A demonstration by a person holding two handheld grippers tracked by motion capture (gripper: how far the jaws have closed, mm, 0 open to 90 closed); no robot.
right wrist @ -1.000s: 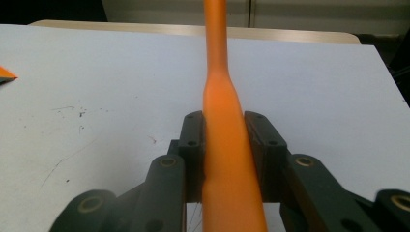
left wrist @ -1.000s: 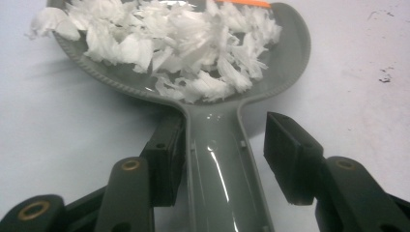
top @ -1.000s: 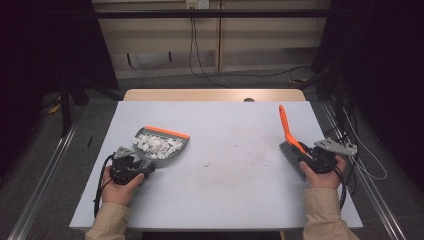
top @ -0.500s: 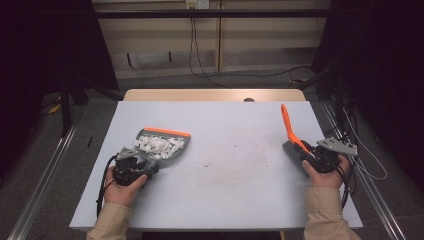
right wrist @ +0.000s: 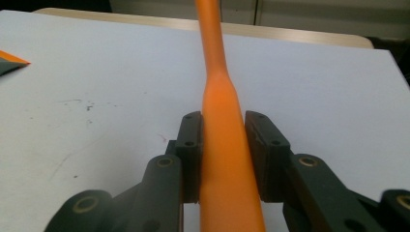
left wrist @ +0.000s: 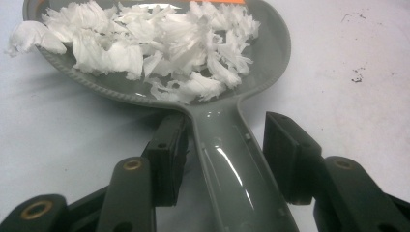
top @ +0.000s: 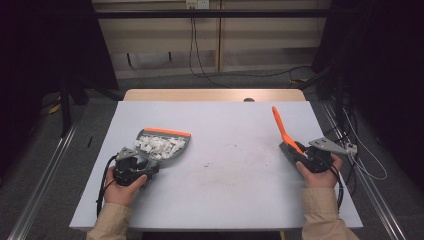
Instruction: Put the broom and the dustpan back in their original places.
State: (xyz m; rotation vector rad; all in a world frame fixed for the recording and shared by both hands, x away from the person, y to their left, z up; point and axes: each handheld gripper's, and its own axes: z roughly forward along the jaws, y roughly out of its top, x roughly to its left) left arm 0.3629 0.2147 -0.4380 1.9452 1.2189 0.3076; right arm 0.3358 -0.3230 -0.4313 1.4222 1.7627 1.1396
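Dustpan (left wrist: pixel 241 63) of white scraps (left wrist: pixel 159 43), handle between left tool (left wrist: pixel 225 159), pads apart

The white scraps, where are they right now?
In the high view the white scraps lie piled in the grey dustpan on the table's left side, just ahead of the left gripper.

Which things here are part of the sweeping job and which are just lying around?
In the job:
- grey dustpan
- white scraps in it
- orange brush handle
- left hand-held gripper
- right hand-held gripper

Just there:
- dark smudges on the table
- cables behind it
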